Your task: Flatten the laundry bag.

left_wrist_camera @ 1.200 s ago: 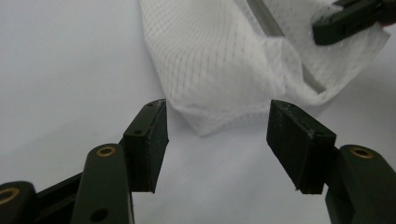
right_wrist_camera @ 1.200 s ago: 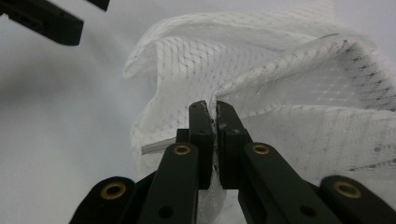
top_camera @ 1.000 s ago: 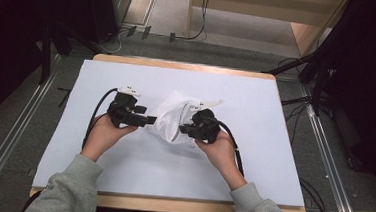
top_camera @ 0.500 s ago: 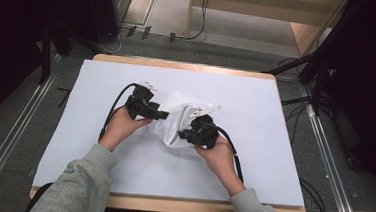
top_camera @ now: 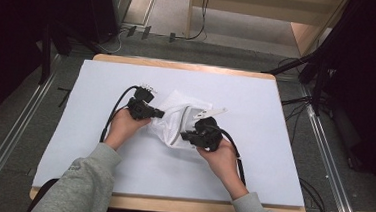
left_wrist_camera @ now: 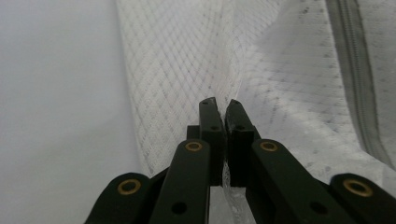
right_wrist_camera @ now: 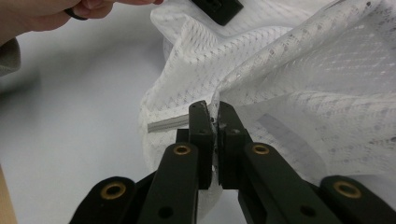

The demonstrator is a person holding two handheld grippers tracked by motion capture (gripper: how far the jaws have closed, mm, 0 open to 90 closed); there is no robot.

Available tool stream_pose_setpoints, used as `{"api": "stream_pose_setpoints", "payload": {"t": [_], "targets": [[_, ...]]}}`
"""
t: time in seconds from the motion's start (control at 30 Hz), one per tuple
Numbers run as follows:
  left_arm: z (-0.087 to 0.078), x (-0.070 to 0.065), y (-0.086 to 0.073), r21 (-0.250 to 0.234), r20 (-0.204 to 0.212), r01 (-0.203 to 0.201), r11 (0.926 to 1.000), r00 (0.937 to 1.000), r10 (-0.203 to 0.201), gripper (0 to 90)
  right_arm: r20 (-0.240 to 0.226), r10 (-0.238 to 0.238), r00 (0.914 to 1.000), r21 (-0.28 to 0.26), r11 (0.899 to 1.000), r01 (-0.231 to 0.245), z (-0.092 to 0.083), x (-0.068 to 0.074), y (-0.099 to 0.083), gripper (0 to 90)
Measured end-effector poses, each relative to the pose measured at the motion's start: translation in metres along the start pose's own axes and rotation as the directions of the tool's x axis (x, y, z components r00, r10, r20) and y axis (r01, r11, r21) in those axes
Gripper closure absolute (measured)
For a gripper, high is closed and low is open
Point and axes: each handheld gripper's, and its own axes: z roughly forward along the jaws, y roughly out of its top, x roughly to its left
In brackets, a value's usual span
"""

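A white mesh bag (top_camera: 177, 120) with a grey zipper lies crumpled in the middle of the table. My left gripper (top_camera: 158, 113) is at its left edge; its jaws have just been closing and now pinch a fold of the mesh bag (left_wrist_camera: 187, 65), with netting caught between the pads. My right gripper (top_camera: 186, 134) is at the bag's near right side, shut on another fold of the mesh bag (right_wrist_camera: 299, 79). The grey zipper (left_wrist_camera: 357, 79) runs down the right of the left gripper view.
The table is covered by a white sheet (top_camera: 256, 106) with a wooden rim (top_camera: 169, 205). The other hand (right_wrist_camera: 70, 11) shows at the top left of the right gripper view. Cables and metal rails lie on the floor around the table.
My left hand moved right and forward to the bag's left edge, and its jaws went from open to shut on the mesh. The right gripper kept its hold and barely moved.
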Motion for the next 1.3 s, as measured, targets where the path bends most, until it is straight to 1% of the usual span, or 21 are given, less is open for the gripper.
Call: {"api": "stream_pose_setpoints", "payload": {"t": [0.03,0.07,0.13,0.17,0.2,0.3,0.4,0.5,0.53,0.63,0.73,0.87,0.9,0.97,1.0,1.03,1.1,1.2,1.23,1.27,1.3], "targets": [[0.0,0.0,0.0,0.0,0.0,0.0,1.0,1.0,0.0,89.5,0.0,0.0,1.0,0.0,1.0,0.0,0.0,0.0,0.0,88.1],[-0.006,0.007,-0.002,-0.013,-0.006,0.018,0.9998,0.9998,-0.018,89.6,-0.001,0.0,1.0,-0.01,1.0,0.0,-0.003,0.0,-0.001,88.1],[-0.011,0.014,-0.004,-0.026,-0.01,0.042,0.9988,0.9991,-0.042,89.6,-0.004,-0.002,1.0,-0.015,1.0,0.001,-0.006,0.002,-0.001,88.1],[-0.013,0.017,-0.005,-0.035,-0.011,0.054,0.9979,0.9984,-0.055,89.6,-0.004,0.002,1.0,-0.014,1.0,-0.002,-0.008,0.003,-0.002,88.0],[-0.013,0.017,-0.005,-0.035,-0.011,0.054,0.9979,0.9984,-0.055,89.7,-0.004,0.002,1.0,-0.014,1.0,-0.002,-0.008,0.003,-0.002,88.0],[-0.019,0.026,-0.009,-0.044,-0.004,0.09,0.995,0.9959,-0.09,89.9,-0.013,0.003,0.9999,-0.013,1.0,-0.003,-0.011,0.008,-0.007,88.0],[-0.019,0.027,-0.01,-0.042,-0.002,0.092,0.9948,0.9957,-0.092,90.0,-0.016,0.002,0.9999,-0.011,1.0,-0.002,-0.011,0.011,-0.011,88.0],[-0.02,0.028,-0.01,-0.037,-0.013,0.086,0.9956,0.9961,-0.087,90.0,-0.022,0.006,0.9997,-0.005,1.0,-0.006,-0.013,0.015,-0.017,88.0],[-0.021,0.029,-0.011,-0.039,-0.022,0.091,0.9951,0.9956,-0.091,90.0,-0.021,0.005,0.9998,0.0,1.0,-0.005,-0.015,0.017,-0.022,87.9],[-0.022,0.034,-0.013,-0.038,-0.023,0.102,0.994,0.9944,-0.103,90.0,-0.022,0.013,0.9997,0.002,1.0,-0.013,-0.017,0.018,-0.03,88.0],[-0.025,0.042,-0.017,-0.045,-0.026,0.135,0.9898,0.9903,-0.137,90.0,-0.029,0.027,0.9992,0.005,1.0,-0.026,-0.019,0.021,-0.037,88.2],[-0.026,0.045,-0.019,-0.046,-0.028,0.145,0.9883,0.9888,-0.147,90.0,-0.041,0.039,0.9984,-0.002,0.999,-0.039,-0.017,0.024,-0.043,89.6],[-0.026,0.046,-0.019,-0.041,-0.046,0.138,0.9896,0.9891,-0.14,90.0,-0.055,0.045,0.9975,-0.004,0.999,-0.046,-0.016,0.026,-0.045,90.0],[-0.025,0.05,-0.021,-0.04,-0.051,0.149,0.9881,0.9872,-0.151,90.0,-0.057,0.04,0.9976,-0.001,0.999,-0.04,-0.015,0.028,-0.045,89.9],[-0.024,0.052,-0.022,-0.045,-0.051,0.163,0.9856,0.985,-0.165,90.0,-0.058,0.037,0.9977,0.007,0.999,-0.037,-0.012,0.033,-0.047,89.9],[-0.024,0.054,-0.024,-0.041,-0.055,0.168,0.9849,0.9839,-0.17,90.0,-0.059,0.026,0.9979,0.005,1.0,-0.026,-0.011,0.034,-0.047,89.4],[-0.024,0.06,-0.026,-0.032,-0.069,0.174,0.9842,0.982,-0.176,89.9,-0.063,0.026,0.9977,0.007,1.0,-0.025,-0.011,0.036,-0.047,88.6],[-0.024,0.068,-0.03,-0.044,-0.051,0.209,0.9768,0.9761,-0.212,89.6,-0.063,0.016,0.9979,0.003,1.0,-0.016,-0.014,0.037,-0.047,85.1],[-0.025,0.07,-0.031,-0.046,-0.044,0.208,0.9771,0.9767,-0.21,88.8,-0.061,0.016,0.998,0.002,1.0,-0.016,-0.016,0.037,-0.047,83.5],[-0.026,0.07,-0.031,-0.053,-0.04,0.214,0.9754,0.9756,-0.216,88.2,-0.048,0.011,0.9988,-0.012,1.0,-0.012,-0.021,0.037,-0.047,80.9],[-0.027,0.07,-0.031,-0.052,-0.04,0.207,0.9769,0.977,-0.21,86.2,-0.037,0.005,0.9993,-0.021,1.0,-0.006,-0.025,0.035,-0.046,79.9]]}}
